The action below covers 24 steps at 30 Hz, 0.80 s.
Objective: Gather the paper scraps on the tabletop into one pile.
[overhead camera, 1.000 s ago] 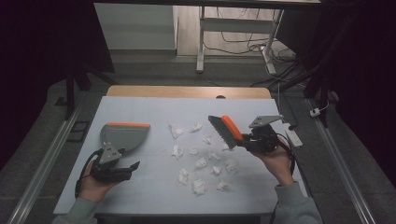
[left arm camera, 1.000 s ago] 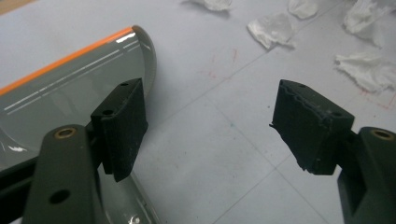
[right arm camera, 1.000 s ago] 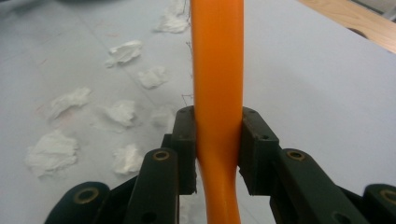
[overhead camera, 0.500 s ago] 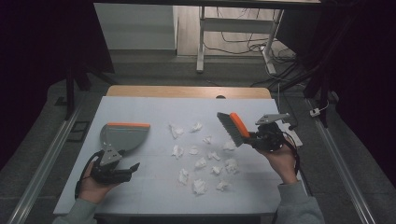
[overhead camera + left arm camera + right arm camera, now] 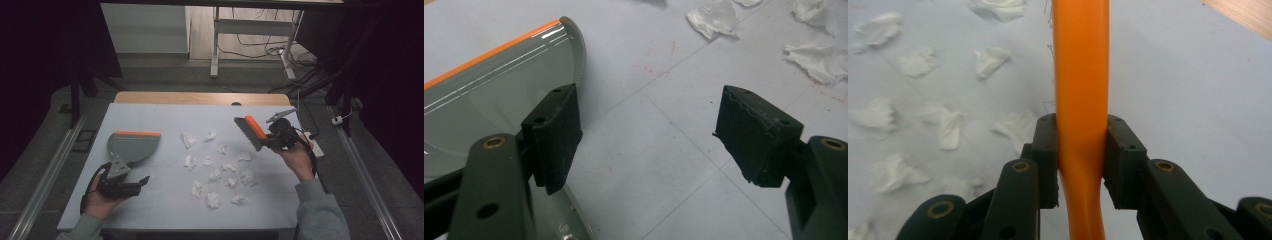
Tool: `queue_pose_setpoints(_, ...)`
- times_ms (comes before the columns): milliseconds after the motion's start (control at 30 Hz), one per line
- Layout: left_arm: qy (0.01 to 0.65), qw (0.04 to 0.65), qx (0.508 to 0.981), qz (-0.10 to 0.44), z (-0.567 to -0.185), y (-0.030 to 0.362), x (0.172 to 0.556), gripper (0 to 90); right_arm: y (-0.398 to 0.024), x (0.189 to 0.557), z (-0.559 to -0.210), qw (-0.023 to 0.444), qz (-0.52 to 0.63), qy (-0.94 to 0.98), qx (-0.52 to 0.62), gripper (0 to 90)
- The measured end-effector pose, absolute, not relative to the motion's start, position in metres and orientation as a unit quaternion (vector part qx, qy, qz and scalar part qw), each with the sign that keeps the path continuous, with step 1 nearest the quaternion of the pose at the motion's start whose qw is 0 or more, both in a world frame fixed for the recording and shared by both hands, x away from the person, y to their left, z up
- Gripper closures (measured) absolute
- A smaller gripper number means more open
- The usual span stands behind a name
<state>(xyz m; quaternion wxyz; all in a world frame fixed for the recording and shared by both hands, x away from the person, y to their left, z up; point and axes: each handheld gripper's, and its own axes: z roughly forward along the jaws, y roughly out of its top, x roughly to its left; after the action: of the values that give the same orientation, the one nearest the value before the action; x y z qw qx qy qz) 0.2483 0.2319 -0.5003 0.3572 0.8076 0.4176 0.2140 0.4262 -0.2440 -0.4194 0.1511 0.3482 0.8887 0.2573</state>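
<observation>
Clamped between my right gripper's [image 5: 272, 137] pads, the orange-backed brush [image 5: 250, 132] hangs above the table [image 5: 165, 112], just right of the scattered paper scraps [image 5: 215, 175], my forearm reaching in from the near right edge. Left gripper [image 5: 649, 135] gapes wide, one pad beside the dustpan [image 5: 131, 146], holding nothing.

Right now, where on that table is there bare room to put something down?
Bare: the far strip of the table behind the dustpan and paper scraps, and the near strip between the left gripper and the scraps. Crowded: the middle, strewn with scraps, beside the brush in the right gripper.
</observation>
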Motion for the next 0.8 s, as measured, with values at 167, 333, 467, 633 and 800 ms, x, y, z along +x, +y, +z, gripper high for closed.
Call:
queue_pose_setpoints(167,0.416,0.355,0.811,0.208,-0.504,0.232,0.248,26.9,-0.226,0.451,-0.421,0.145,0.213,0.903,0.345,70.4)
queue_pose_setpoints(333,0.416,0.361,0.808,0.207,-0.504,0.234,0.247,26.9,-0.211,0.467,-0.426,0.142,0.169,0.910,0.351,70.4)
queue_pose_setpoints(467,0.416,0.363,0.808,0.205,-0.505,0.236,0.246,27.1,-0.206,0.469,-0.433,0.136,0.139,0.918,0.345,70.5)
queue_pose_setpoints(633,0.418,0.363,0.808,0.202,-0.507,0.237,0.245,27.4,-0.204,0.459,-0.439,0.131,0.119,0.926,0.332,70.6)
queue_pose_setpoints(800,0.415,0.364,0.808,0.205,-0.506,0.236,0.244,27.5,-0.191,0.440,-0.442,0.125,0.096,0.943,0.292,70.8)
